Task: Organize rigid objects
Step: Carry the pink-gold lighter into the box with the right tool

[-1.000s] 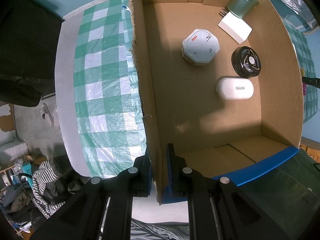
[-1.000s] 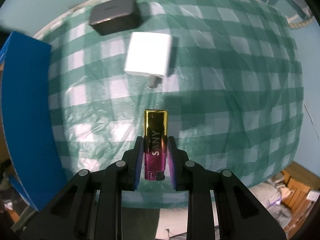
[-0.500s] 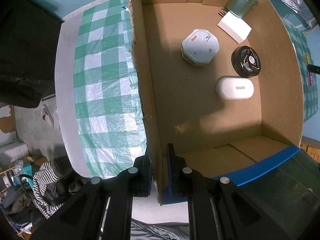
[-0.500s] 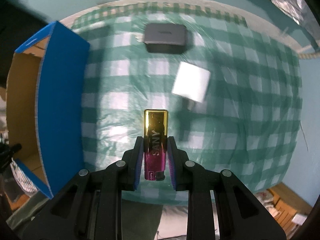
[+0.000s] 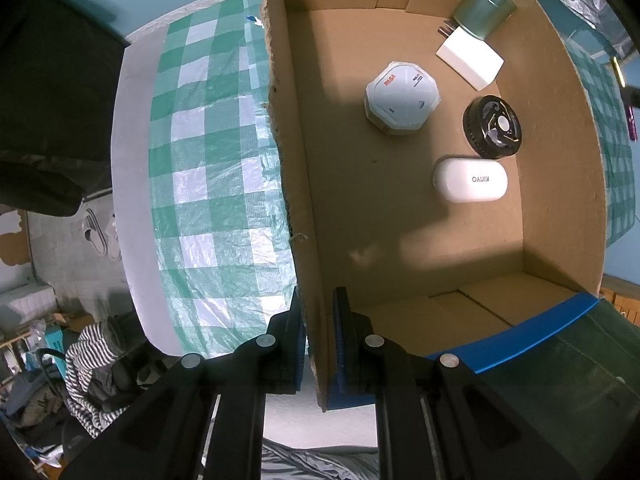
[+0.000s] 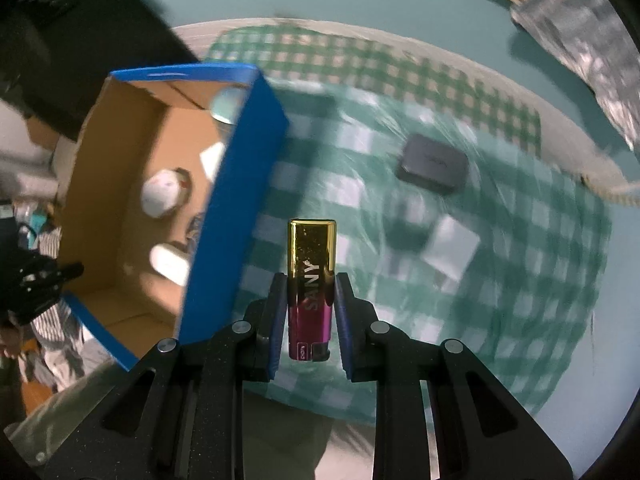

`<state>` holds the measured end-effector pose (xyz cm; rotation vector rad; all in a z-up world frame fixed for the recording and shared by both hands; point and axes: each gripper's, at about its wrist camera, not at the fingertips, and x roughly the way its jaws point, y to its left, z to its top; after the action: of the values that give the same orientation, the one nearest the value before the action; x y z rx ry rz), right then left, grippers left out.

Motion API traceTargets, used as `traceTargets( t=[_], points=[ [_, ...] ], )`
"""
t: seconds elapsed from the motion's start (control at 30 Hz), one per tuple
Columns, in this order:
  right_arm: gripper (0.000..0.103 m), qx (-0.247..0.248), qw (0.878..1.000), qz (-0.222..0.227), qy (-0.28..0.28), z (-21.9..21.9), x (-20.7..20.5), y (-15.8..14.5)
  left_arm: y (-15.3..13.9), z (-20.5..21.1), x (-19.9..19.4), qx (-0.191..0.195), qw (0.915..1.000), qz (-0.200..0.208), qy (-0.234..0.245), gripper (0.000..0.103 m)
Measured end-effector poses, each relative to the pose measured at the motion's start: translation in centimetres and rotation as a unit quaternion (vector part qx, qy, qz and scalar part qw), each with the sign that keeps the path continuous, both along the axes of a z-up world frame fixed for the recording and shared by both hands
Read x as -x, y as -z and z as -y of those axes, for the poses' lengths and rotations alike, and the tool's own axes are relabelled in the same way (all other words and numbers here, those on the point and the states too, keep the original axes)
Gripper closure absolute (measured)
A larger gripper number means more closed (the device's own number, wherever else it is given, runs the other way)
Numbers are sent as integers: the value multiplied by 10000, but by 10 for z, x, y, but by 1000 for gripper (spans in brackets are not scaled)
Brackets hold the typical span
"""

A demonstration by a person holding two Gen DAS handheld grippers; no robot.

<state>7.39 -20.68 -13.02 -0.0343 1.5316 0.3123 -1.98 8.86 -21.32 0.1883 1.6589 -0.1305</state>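
My left gripper point(image 5: 316, 312) is shut on the left wall of an open cardboard box point(image 5: 288, 168) with blue outer sides. Inside the box lie a white octagonal device point(image 5: 402, 98), a black round fan point(image 5: 492, 126), a white oval case point(image 5: 470, 180), a white charger block point(image 5: 470, 58) and a green tin point(image 5: 484, 14). My right gripper point(image 6: 311, 292) is shut on a gold and magenta lighter point(image 6: 311, 276), held above the checked tablecloth just right of the box's blue wall point(image 6: 232, 208). That lighter point(image 5: 626, 96) also shows at the right edge of the left wrist view.
On the green checked tablecloth point(image 6: 520, 320) lie a dark grey flat box point(image 6: 432, 166) and a white square adapter point(image 6: 452, 250). A chair with striped clothing point(image 5: 92, 364) stands on the floor below the table edge. Crinkled silver foil point(image 6: 580, 12) lies beyond the table.
My right gripper has risen and rolled with the lighter, moving toward the box, whose open inside now shows on its left. The left gripper and box have not moved.
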Motion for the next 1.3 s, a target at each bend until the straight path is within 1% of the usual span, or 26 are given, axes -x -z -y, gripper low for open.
traceTargets(
  t=[0.27,0.5,0.73,0.97,1.17,1.3],
  points=[
    [81,-37,9976,225,-656,-44,-19,-16,-1,-1,0,5,10000,4,-41,92],
    [81,49,9920,306,-1223,-77,-28,-17,-2,-2,2,10,10000,26,-94,92],
    [81,97,9849,245,-1712,-113,-38,0,-2,-3,2,7,9999,49,-145,92],
    [81,199,9754,83,-2195,-145,-42,27,-2,-7,5,5,9997,71,-231,92],
    [81,309,9646,-54,-2618,-159,-40,47,-1,-10,7,-15,9996,68,-288,92],
    [81,292,9607,-86,-2759,-163,-40,55,0,-10,8,-8,9995,63,-299,92]
  ],
)
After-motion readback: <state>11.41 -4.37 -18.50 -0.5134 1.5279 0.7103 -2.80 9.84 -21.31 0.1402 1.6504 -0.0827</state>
